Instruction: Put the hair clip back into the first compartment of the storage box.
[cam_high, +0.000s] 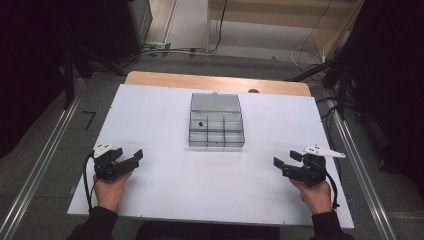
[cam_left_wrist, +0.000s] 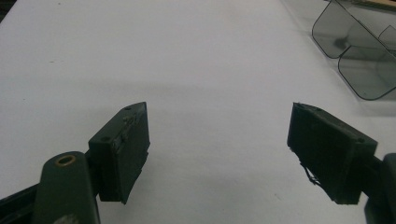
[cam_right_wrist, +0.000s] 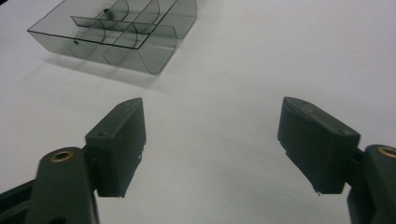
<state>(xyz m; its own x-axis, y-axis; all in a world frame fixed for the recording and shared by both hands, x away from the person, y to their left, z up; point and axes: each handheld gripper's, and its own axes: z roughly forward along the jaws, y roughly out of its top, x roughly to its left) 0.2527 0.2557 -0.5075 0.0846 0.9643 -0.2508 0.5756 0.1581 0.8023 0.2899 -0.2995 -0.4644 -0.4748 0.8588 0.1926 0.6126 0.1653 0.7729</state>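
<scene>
Box: a clear plastic box (cam_high: 216, 129) with compartments sits open at the table's (cam_high: 165, 195) middle, toward the far side, lid folded back.
Contents: one small dark bit (cam_high: 200, 123) lies in the far-left compartment; the other compartments look bare.
Left claw (cam_high: 131, 159): spread wide, holding nothing, near-left, well apart from the box.
Right claw (cam_high: 285, 161): likewise wide and bare, near-right.
Progress: seemingly at the start; the box is untouched, all handling is left.
</scene>
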